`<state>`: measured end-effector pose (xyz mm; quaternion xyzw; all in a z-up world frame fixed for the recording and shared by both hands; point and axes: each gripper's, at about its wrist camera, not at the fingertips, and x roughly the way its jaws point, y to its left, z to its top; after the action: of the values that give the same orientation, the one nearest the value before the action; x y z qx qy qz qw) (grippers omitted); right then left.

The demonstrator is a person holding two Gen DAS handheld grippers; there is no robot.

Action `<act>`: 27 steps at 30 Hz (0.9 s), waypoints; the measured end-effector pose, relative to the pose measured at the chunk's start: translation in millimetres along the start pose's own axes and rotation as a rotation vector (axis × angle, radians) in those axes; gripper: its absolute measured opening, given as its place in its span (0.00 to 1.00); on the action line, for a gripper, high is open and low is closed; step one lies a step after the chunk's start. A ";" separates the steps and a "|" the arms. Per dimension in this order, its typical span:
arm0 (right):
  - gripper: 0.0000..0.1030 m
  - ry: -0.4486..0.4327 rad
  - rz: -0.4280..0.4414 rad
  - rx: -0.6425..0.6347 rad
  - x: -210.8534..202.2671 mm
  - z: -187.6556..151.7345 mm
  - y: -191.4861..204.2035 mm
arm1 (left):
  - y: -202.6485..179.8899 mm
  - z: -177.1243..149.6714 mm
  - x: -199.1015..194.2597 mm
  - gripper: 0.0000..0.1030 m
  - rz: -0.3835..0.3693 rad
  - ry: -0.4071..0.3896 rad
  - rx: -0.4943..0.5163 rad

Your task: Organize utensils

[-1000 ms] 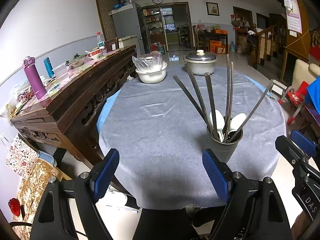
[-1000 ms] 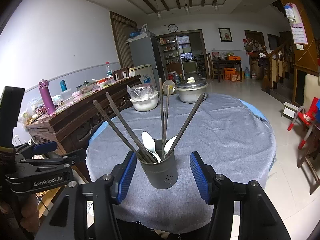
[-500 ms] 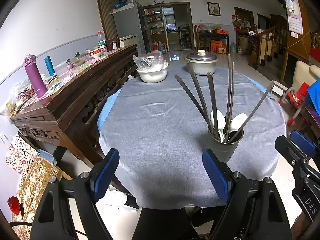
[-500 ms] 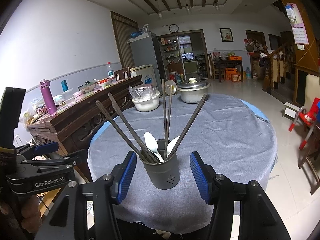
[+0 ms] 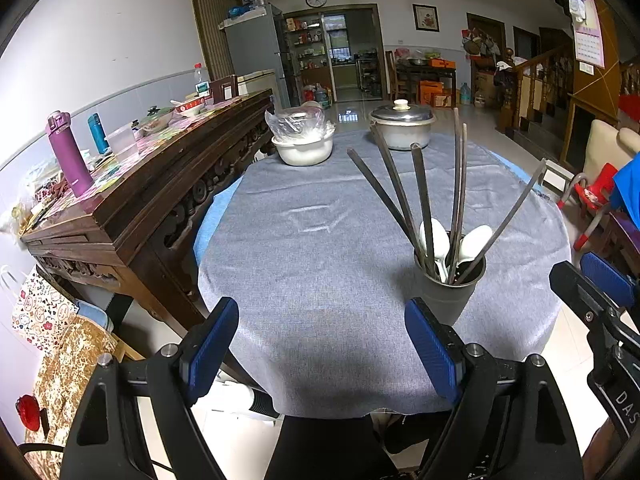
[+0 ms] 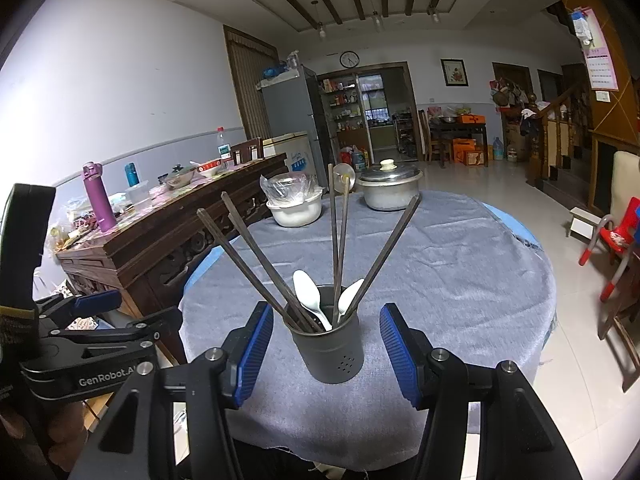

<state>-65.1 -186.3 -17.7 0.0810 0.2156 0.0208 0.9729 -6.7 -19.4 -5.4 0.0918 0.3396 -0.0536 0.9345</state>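
The bench ahead of both hand-held grippers shows no loose utensils. The utensil holder stands just ahead of the right hand-held gripper, between its released jaws, untouched. Chopsticks and spoons already stand inside. The left hand-held gripper hangs released beside it. Sorting looks finished.

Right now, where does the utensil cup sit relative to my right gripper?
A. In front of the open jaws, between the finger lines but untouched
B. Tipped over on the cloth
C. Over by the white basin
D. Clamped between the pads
A. In the right wrist view the grey utensil cup stands upright on the grey tablecloth ahead of the right gripper, with a clear gap showing to each blue pad.
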 end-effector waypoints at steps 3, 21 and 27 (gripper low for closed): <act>0.58 -0.001 0.000 0.001 0.0 -0.2 0.0 | -0.1 -0.3 0.3 0.83 -0.001 0.001 0.002; 0.58 0.008 0.034 0.009 11.8 8.0 -3.2 | -0.2 2.3 6.0 0.83 0.007 0.014 0.003; 0.58 0.015 0.040 0.017 13.3 8.9 -7.4 | -5.2 2.5 5.5 0.83 -0.003 0.020 0.009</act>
<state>-49.2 -193.9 -16.5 0.0934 0.2212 0.0391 0.9700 -1.8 -25.2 -7.7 0.0962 0.3487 -0.0557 0.9306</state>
